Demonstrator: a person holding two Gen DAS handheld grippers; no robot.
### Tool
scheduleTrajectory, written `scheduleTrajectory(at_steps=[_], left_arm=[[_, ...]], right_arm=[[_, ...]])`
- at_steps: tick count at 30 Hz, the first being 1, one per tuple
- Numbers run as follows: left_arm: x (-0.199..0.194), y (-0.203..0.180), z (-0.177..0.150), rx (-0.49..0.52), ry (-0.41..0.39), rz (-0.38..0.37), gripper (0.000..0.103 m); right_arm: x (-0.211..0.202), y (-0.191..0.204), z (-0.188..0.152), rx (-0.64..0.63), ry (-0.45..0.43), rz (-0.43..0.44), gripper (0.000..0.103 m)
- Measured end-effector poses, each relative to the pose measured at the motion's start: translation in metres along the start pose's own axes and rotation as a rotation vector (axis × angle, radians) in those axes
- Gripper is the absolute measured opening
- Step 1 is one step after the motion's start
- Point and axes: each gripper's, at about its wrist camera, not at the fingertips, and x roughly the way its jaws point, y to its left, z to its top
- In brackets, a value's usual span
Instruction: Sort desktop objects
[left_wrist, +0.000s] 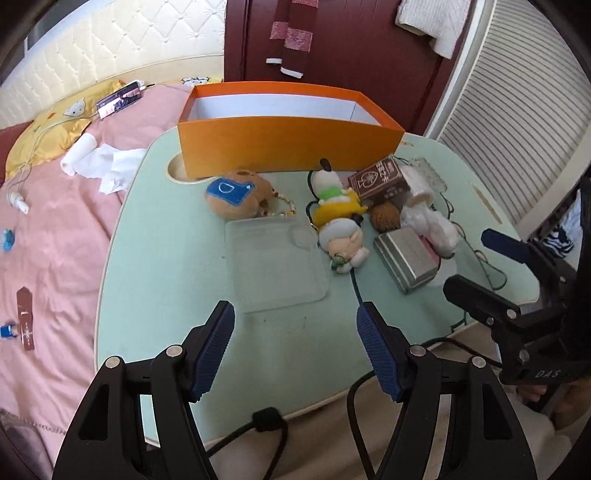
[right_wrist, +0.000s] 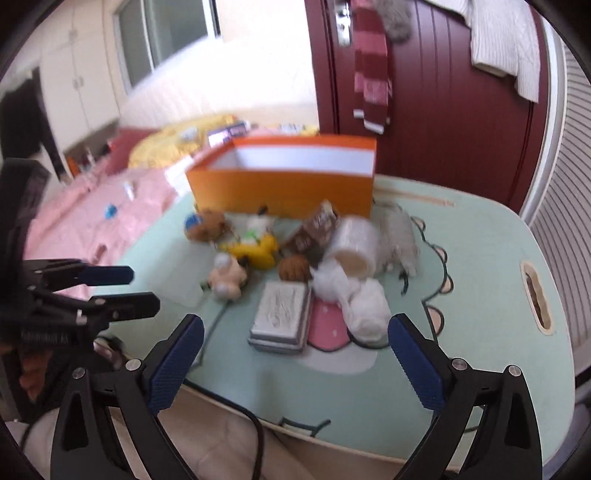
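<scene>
Tongs status: left tongs (left_wrist: 295, 319) spread, empty, above near tabletop (left_wrist: 166, 258) edge; right tongs (right_wrist: 295, 332) spread, empty. Metal tin (right_wrist: 280, 317), plush toys (left_wrist: 338, 218) clustered before orange box (left_wrist: 288, 147).

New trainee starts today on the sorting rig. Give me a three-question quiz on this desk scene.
1. True or false: the orange box already holds toys.
2. Which lies nearest the right tool: (a) metal tin, (b) brown plush, (c) card box?
3. What flat transparent item lies ahead of the left tool?

Key: 1 false, as far as its interior shows; 2 a; 3 clear plastic lid.
</scene>
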Motion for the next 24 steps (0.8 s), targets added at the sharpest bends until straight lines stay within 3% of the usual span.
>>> scheduleTrajectory(at_steps=[6,8,12,14,24], left_arm=[[0.009,0.002,-0.006,-0.038,0.039,0.026,0.070],[0.010,0.007,-0.006,-0.060,0.026,0.075,0.071],[0.017,0.009,-0.006,-0.050,0.013,0.163,0.090],[0.022,0.008,-0.006,-0.040,0.020,0.155,0.103],[0.024,0.008,-0.008,-0.012,-0.002,0.139,0.103]], right_arm=[[0.019,-0.015,-0.011,0.074,0.125,-0.076,0.100],[0.023,-0.020,-0.018,0.092,0.156,-0.076,0.100],[0.025,-0.024,-0.020,0.097,0.172,-0.075,0.101],[0.025,-0.022,-0.021,0.081,0.181,-0.090,0.101],[0.029,-0.019,-0.019,0.054,0.195,-0.102,0.102]])
